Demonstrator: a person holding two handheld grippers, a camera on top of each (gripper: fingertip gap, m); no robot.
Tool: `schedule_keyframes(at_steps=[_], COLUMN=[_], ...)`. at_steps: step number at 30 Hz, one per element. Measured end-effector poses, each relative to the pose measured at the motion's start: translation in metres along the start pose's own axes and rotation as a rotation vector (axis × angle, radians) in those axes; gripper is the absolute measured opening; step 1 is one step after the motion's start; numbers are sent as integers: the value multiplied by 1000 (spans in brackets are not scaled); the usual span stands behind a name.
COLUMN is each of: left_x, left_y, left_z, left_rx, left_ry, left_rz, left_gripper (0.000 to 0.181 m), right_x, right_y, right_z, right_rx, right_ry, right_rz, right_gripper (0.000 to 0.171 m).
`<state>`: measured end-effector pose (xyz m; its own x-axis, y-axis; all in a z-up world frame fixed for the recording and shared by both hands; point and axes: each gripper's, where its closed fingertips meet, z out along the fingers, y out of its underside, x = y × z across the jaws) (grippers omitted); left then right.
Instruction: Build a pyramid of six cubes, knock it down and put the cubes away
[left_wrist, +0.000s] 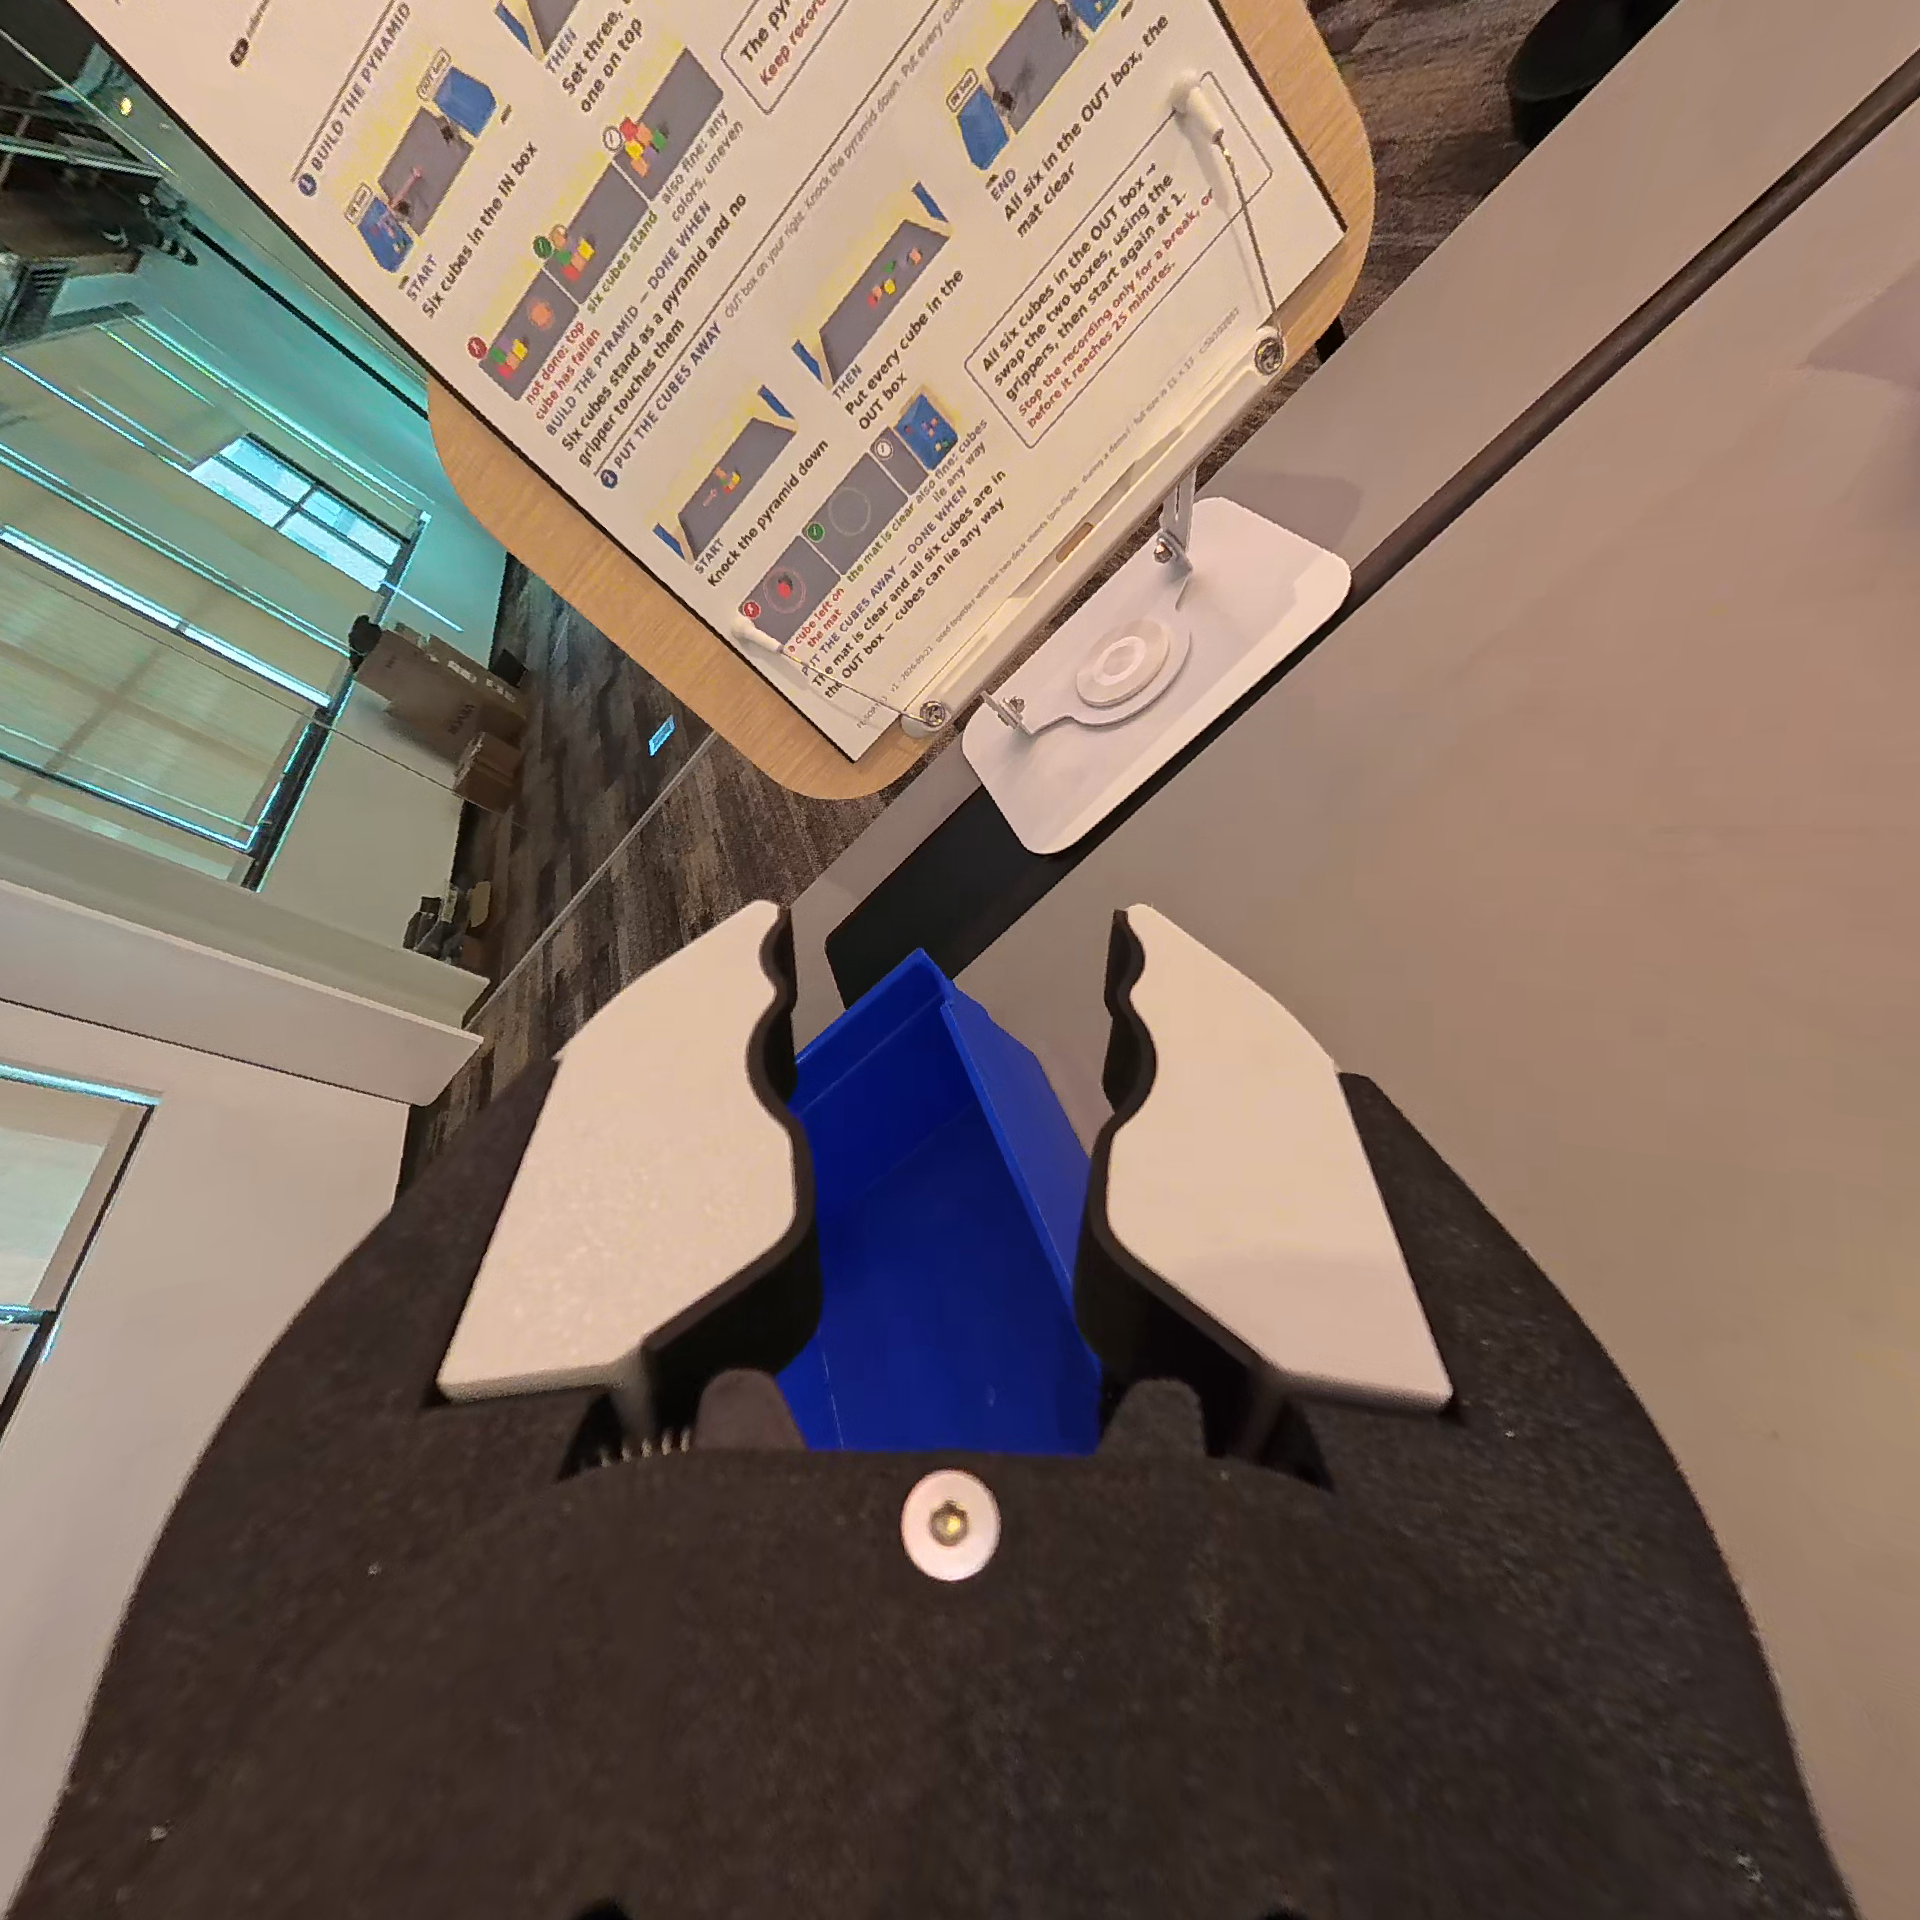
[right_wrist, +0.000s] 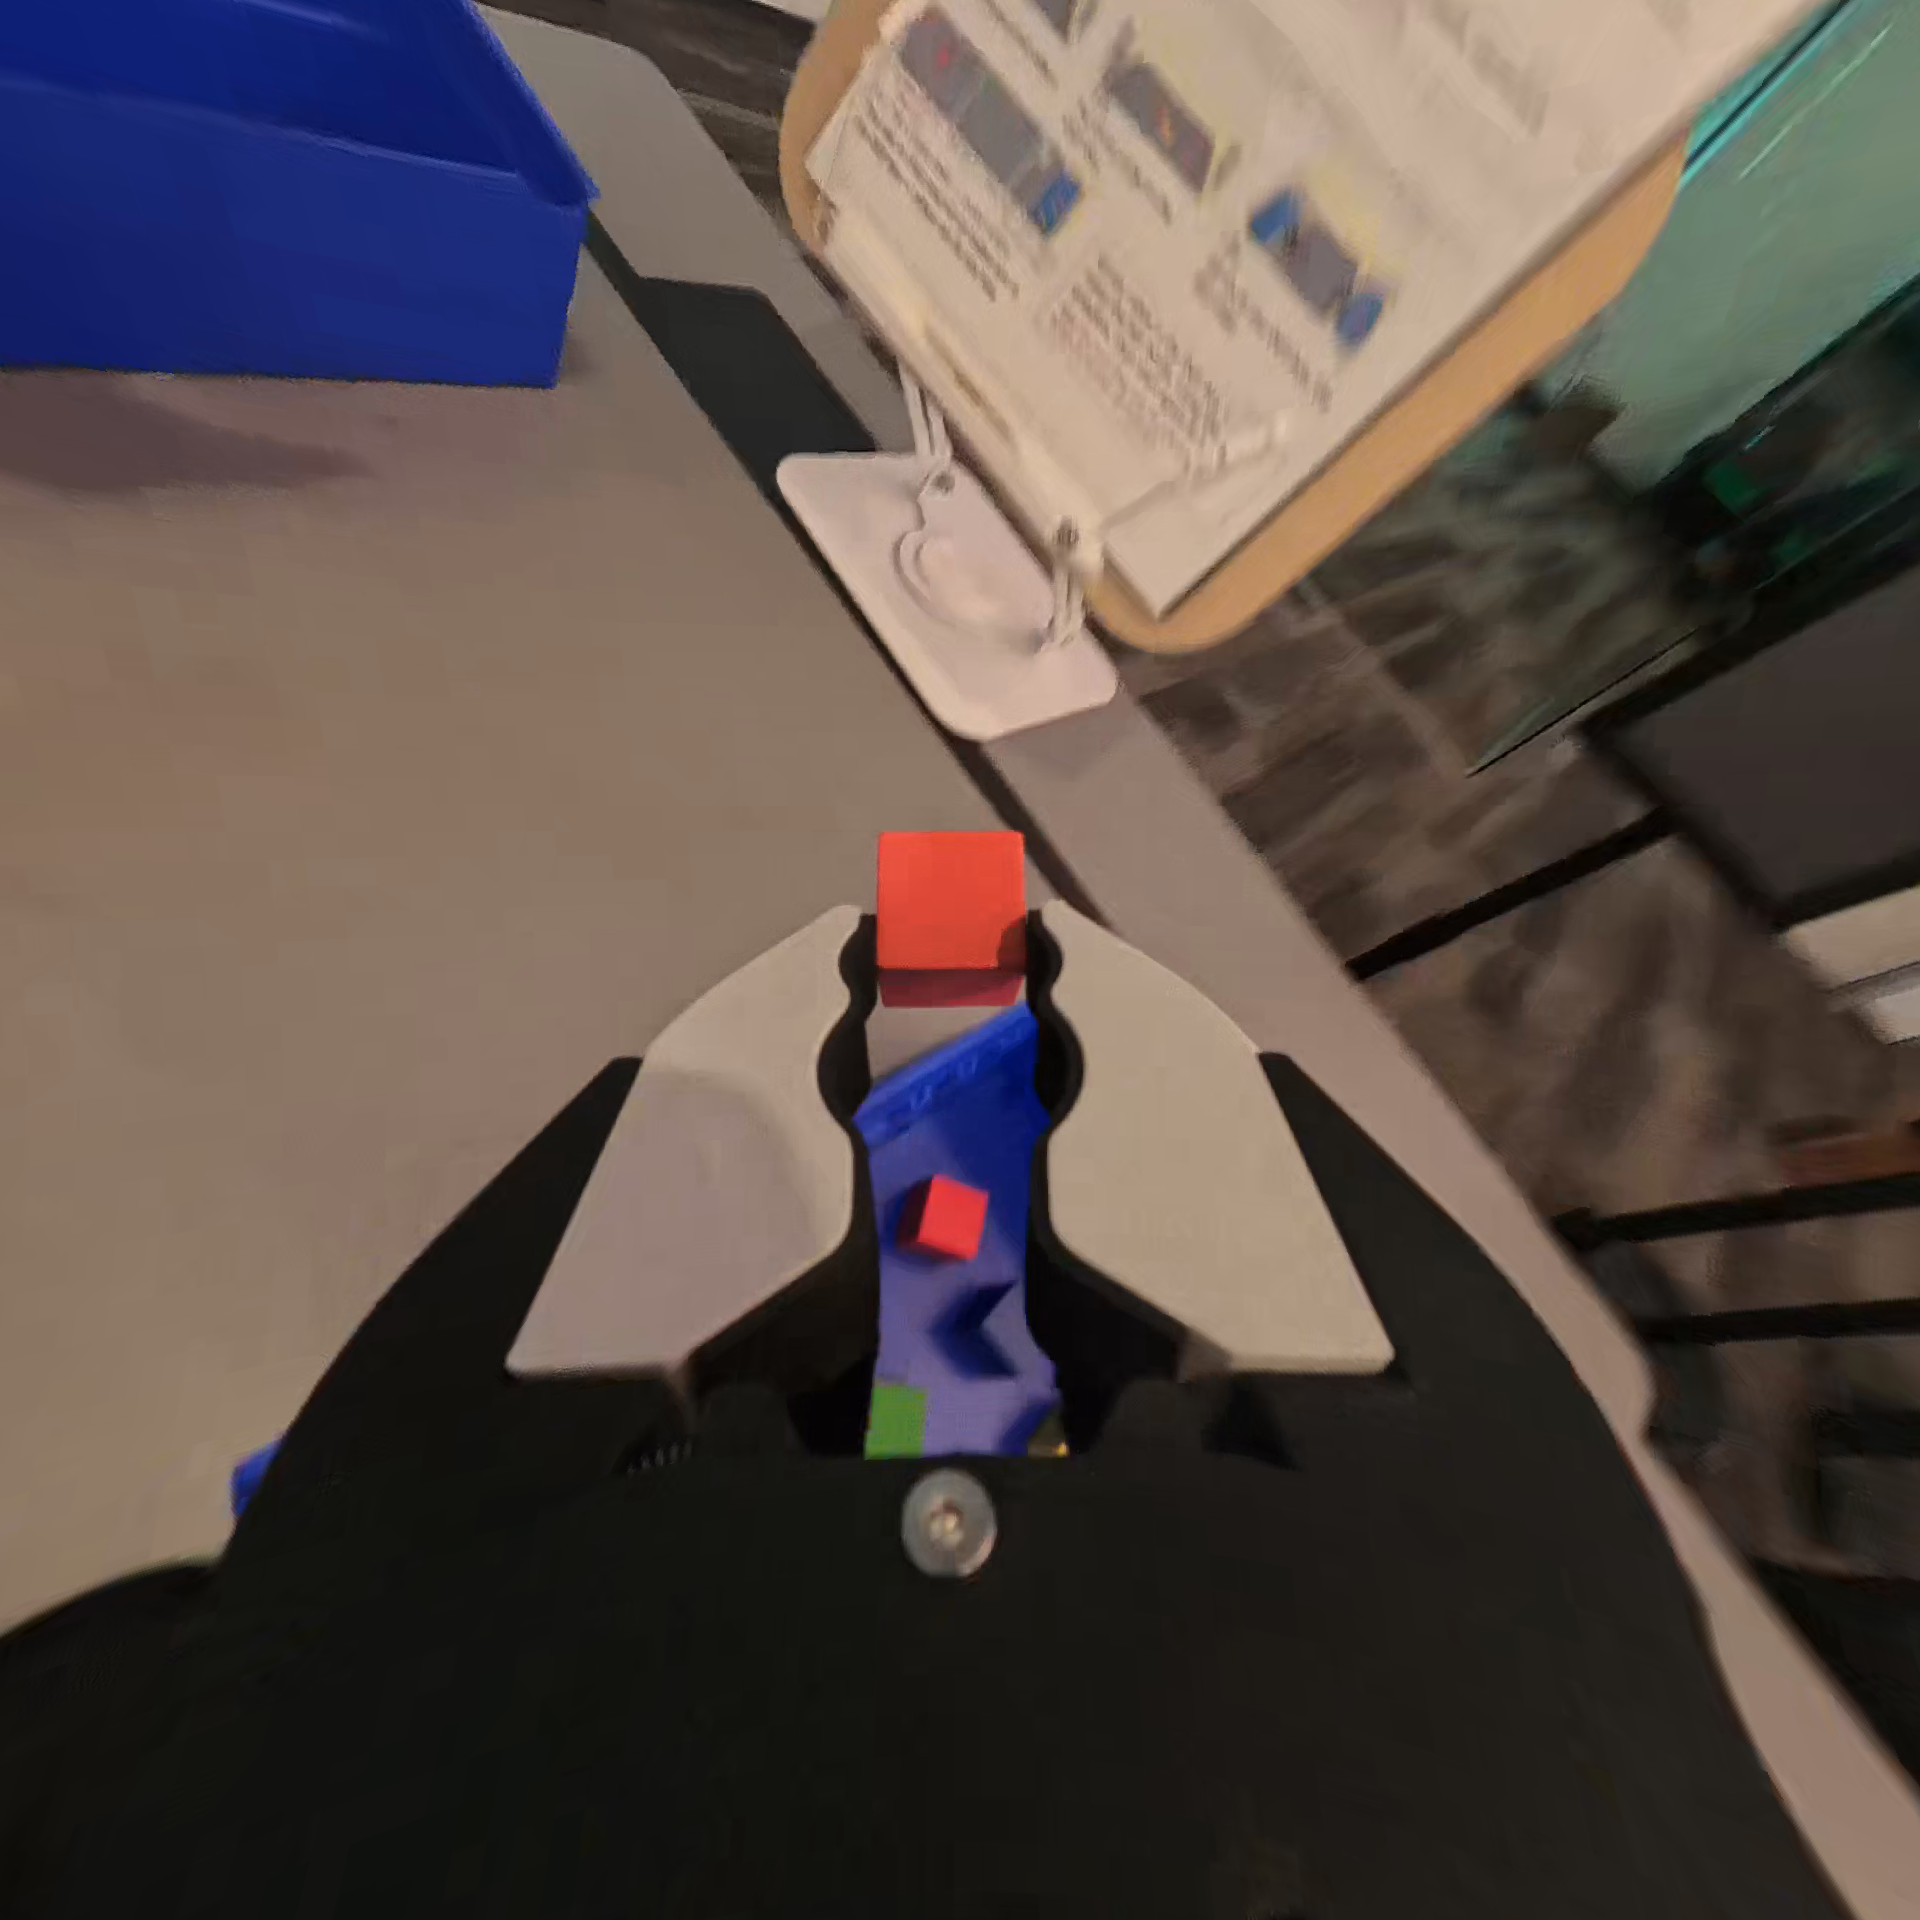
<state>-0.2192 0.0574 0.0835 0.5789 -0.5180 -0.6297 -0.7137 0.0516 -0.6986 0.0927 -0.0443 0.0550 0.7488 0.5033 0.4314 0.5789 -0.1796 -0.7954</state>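
The left wrist view is taken from just behind the left hand-held gripper (left_wrist: 951, 1049), looking forward along its fingers and down into a blue box (left_wrist: 935, 1195) close below. The frame is rolled, so the grey counter (left_wrist: 1558, 1039) runs diagonally.

The right wrist view is taken from behind the right hand-held gripper (right_wrist: 951, 935), tilted down over a second blue box (right_wrist: 945, 1320) seen close between the fingers; this view is blurred.

Both views face the counter's far edge and share the instruction sheet on its wooden board (left_wrist: 665, 623) (right_wrist: 1351, 488) and its white stand (left_wrist: 1153, 675) (right_wrist: 956, 613).
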Motion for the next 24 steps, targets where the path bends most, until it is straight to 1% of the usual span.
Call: schedule_keyframes(at_steps=[1, 3, 6, 8, 11, 14, 16, 18, 19, 22, 24], left_x=[0, 2, 5, 8, 12, 14, 15, 12, 9, -6, -23], left_y=[-1, -2, -3, -1, 2, 2, 2, 3, 3, 3, 10], left_z=[-1, -3, -2, 0, 4, 5, 5, 5, 4, -3, -10], left_rx=[2, 8, 7, -6, -27, -27, -30, -30, -25, 1, 6], left_ry=[0, 3, 12, 16, 17, 24, 25, 20, 17, 11, 7], left_rz=[0, 1, 6, 17, 34, 36, 38, 29, 18, -40, -94], left_gripper=[57, 57, 57, 57, 57, 57, 58, 59, 59, 59, 59], right_x=[4, 0, -26, -42, -54, -57, -54, -46, -39, -2, 41], right_y=[18, 62, 124, 151, 179, 191, 187, 178, 172, 149, 141], right_z=[-2, -1, 10, 22, 34, 43, 46, 43, 39, 21, -1], right_rx=[-21, -122, -325, -437, -594, -638, -612, -572, -546, -438, -394], right_ry=[-33, -133, -300, -376, -418, -424, -407, -377, -349, -167, 57], right_rz=[51, 144, 193, 155, 136, 132, 186, 213, 206, 181, 226], right_gripper=[28, 28, 30, 29, 30, 30, 30, 43, 45, 45, 44])
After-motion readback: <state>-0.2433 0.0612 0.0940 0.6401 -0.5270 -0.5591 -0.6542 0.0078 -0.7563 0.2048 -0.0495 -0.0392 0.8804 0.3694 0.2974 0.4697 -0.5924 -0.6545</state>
